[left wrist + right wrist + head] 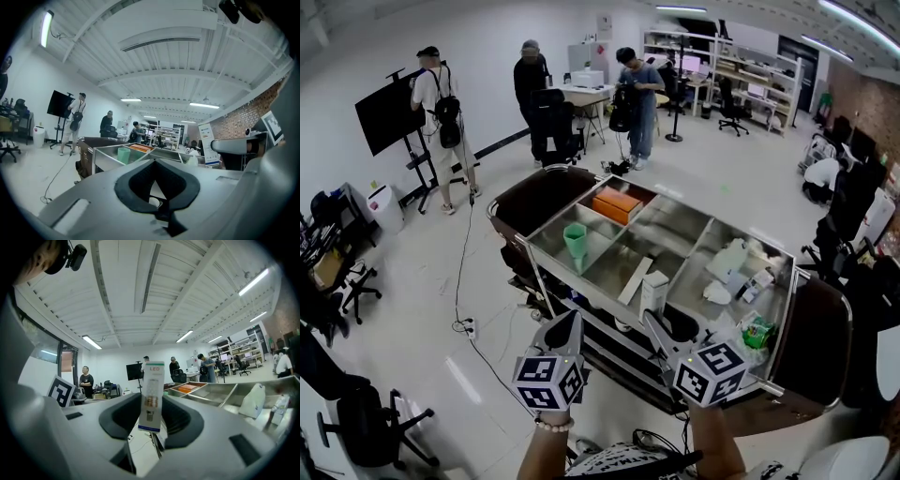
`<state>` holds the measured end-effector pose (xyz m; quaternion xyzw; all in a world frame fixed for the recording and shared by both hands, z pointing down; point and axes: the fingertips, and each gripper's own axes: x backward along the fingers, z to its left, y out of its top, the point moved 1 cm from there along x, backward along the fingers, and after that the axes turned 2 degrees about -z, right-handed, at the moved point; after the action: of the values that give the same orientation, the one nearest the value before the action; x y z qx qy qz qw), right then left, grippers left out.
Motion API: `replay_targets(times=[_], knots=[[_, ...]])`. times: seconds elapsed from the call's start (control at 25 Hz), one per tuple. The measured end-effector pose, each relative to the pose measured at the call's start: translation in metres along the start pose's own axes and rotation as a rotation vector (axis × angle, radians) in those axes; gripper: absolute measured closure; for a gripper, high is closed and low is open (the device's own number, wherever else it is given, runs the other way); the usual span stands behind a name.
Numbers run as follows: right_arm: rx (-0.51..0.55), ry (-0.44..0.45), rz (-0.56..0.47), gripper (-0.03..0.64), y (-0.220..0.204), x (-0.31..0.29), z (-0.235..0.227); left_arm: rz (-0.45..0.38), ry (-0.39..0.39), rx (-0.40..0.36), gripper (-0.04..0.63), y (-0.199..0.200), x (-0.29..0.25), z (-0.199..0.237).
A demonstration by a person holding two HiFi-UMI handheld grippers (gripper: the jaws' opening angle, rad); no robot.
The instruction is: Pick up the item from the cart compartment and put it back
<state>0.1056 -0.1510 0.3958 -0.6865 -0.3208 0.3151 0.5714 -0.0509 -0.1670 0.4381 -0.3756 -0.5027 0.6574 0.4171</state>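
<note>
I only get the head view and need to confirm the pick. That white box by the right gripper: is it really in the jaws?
Observer: Yes. The right gripper view shows the right gripper closed on the white box, which is held upright at the jaw tips.
Operator: What kind of box is it?
Observer: Its face reads LED above a picture of a bulb.
Operator: And the left gripper?
Observer: The left gripper has its jaws together, with nothing between them.

Cart (670,230) brushed metal, shiny; LED box (151,394) glossy printed card; green cup (576,242) smooth plastic.
</note>
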Motion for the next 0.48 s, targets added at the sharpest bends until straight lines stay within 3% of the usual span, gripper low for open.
replay_targets(times=[0.48], knots=[[0.001, -0.019, 0.003, 0.468, -0.0005, -0.0014, 0.0019, 0.009, -0.019, -0.012, 0.591, 0.0002, -0.0019, -0.0012]])
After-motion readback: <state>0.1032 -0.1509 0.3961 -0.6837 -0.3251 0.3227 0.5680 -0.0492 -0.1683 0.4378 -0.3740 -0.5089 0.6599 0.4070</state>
